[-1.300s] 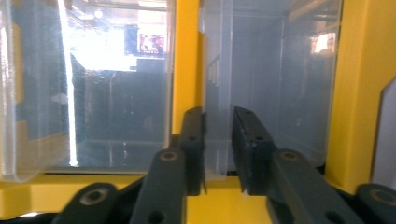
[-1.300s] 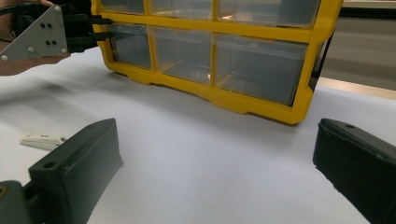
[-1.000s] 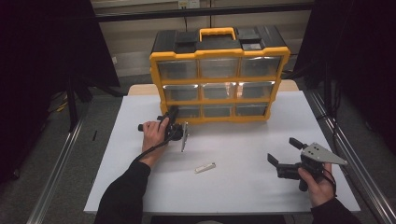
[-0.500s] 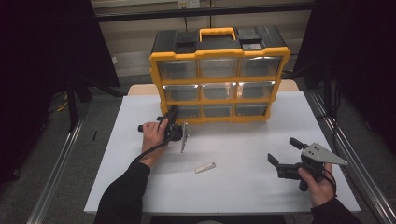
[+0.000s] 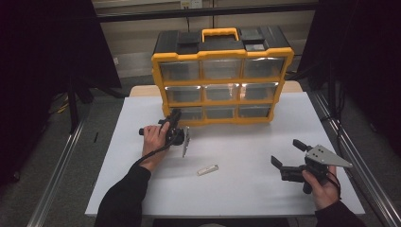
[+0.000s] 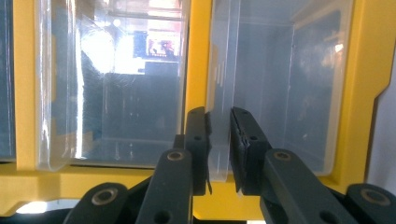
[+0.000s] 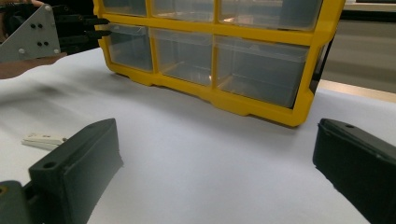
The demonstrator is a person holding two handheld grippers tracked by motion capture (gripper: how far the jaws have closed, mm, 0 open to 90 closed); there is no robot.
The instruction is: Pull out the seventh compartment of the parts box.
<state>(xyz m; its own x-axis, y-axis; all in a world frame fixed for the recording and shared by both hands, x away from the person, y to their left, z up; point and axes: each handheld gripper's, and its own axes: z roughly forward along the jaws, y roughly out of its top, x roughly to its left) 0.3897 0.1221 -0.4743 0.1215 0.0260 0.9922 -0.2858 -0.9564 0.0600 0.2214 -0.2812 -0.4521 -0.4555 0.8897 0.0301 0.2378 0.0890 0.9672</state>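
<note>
Nearest the lower edge of the high view, at about five o'clock on the white table (image 5: 246, 189), the right gripper (image 5: 287, 156) is held in the person's right hand (image 5: 322, 188), with its grey three-cornered plate on top and its jaws spread wide with nothing between them; in the right gripper view the two black jaws are seen far apart over bare tabletop. A small flat white piece (image 5: 208, 170) is seen lying on the table near the middle, at about nine o'clock from the right gripper and well apart from both grippers; what it is cannot be told. Farther off, at about ten o'clock from that piece, the left gripper (image 5: 176, 115) is held by the left hand (image 5: 154, 138) and pointed at the bottom-left drawer (image 5: 190, 113) of the yellow-and-black drawer organiser (image 5: 222, 78). In the left gripper view the jaws are drawn close together, and the clear front lip of a transparent drawer (image 6: 275, 93) is pinched between the pads (image 6: 243, 140). The organiser is stood upright at twelve o'clock on the table, with three rows of three clear drawers and a yellow carry handle (image 5: 219, 34) on its black top.
</note>
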